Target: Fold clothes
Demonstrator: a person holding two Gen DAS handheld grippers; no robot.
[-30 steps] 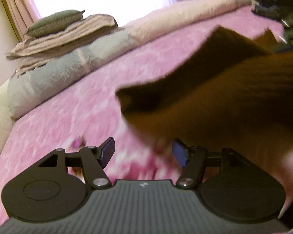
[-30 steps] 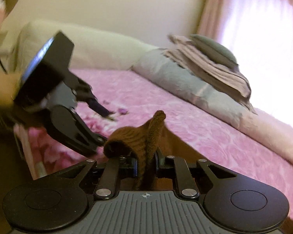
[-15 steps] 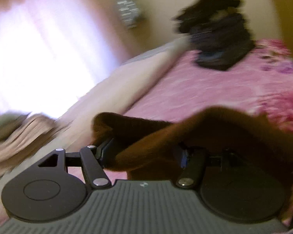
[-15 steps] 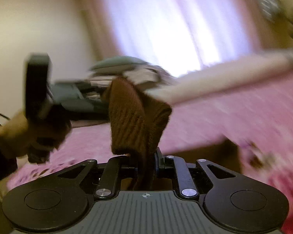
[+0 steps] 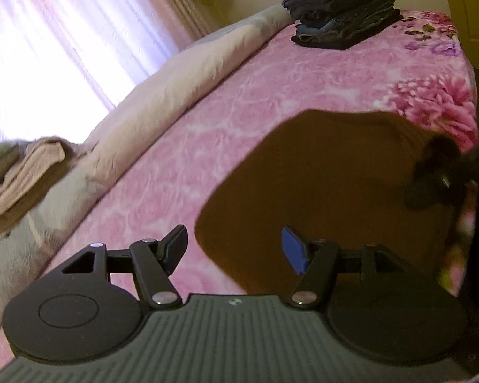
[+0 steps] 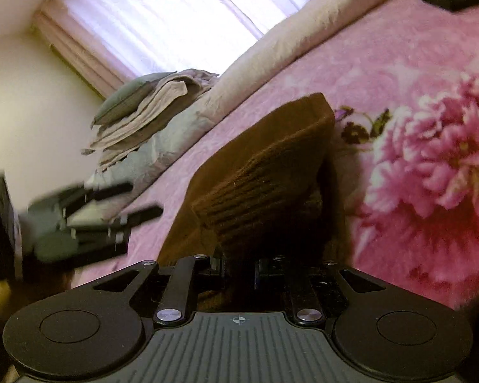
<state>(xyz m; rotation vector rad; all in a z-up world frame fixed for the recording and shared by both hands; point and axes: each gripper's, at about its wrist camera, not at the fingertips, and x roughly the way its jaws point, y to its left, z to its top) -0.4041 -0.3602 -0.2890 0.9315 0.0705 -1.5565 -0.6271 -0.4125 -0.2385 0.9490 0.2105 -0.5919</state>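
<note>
A brown knit garment (image 5: 319, 191) lies spread on the pink floral bedspread (image 5: 271, 89). My left gripper (image 5: 234, 245) hovers open over its near edge, with no cloth pressed between the pads. In the right wrist view my right gripper (image 6: 239, 268) is shut on a ribbed fold of the brown garment (image 6: 271, 175), which stands up in front of the jaws. The right gripper (image 5: 440, 175) shows as a dark blur at the garment's right side in the left wrist view. The left gripper (image 6: 95, 217) appears blurred to the left in the right wrist view.
A stack of dark folded clothes (image 5: 341, 9) sits at the far end of the bed. A long rolled cream quilt (image 5: 191, 73) runs along the window side. Folded beige blankets and a green cushion (image 6: 137, 105) rest on a grey pillow. The bed edge is at the right.
The brown garment, draped across the left gripper's fingers half a second ago, now lies flat on the bed. Both grippers have swung across and the right one has rolled, still holding its fold.
</note>
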